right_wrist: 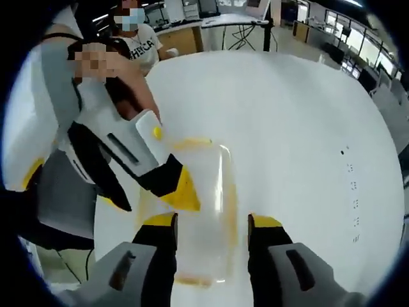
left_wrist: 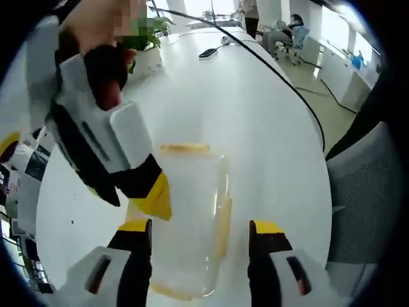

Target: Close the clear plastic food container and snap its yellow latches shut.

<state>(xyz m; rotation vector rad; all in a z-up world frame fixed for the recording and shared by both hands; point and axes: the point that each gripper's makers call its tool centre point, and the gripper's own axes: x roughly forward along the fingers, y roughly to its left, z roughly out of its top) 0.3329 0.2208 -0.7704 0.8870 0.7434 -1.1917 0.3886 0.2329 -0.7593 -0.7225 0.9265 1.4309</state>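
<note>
The clear container (left_wrist: 192, 217) lies on the white table (left_wrist: 255, 109), directly ahead of both grippers and between their spread jaws. It looks light, stiff and smooth, so it may slide when pushed; better to press on the yellow latches (left_wrist: 184, 148) at its edges. The left gripper (left_wrist: 201, 231) is wide open and grips nothing. The right gripper (right_wrist: 211, 225) is open as well, with empty jaws.
</note>
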